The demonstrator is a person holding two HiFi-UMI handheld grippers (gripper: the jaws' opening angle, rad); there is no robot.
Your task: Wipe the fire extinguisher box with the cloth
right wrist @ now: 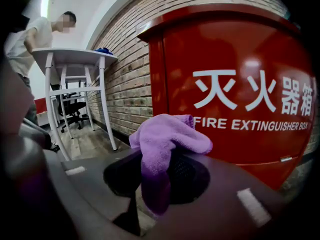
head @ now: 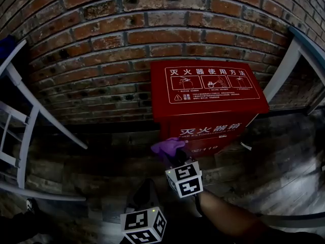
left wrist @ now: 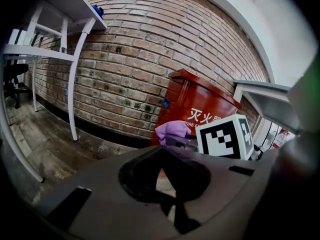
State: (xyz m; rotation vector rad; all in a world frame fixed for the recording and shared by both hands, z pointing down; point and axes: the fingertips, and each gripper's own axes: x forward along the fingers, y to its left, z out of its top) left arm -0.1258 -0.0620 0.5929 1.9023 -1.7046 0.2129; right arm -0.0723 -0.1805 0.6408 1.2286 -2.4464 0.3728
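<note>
The red fire extinguisher box (head: 208,98) stands on the floor against the brick wall, white Chinese print on its lid and front. My right gripper (head: 175,155) is shut on a purple cloth (head: 169,146), held just in front of the box's lower left front. In the right gripper view the cloth (right wrist: 165,140) drapes over the jaws of the right gripper (right wrist: 157,176), and the box front (right wrist: 240,89) fills the frame close behind. My left gripper (head: 144,194) hangs lower and nearer me. Seen in its own view, the left gripper (left wrist: 162,176) is shut on nothing, behind the cloth (left wrist: 172,130).
A brick wall (head: 101,44) runs behind the box. White table frames stand at the left (head: 23,131) and right (head: 284,65). A person in a white shirt (right wrist: 27,41) and an office chair (right wrist: 70,109) are farther off. The floor is worn wood planks (head: 284,161).
</note>
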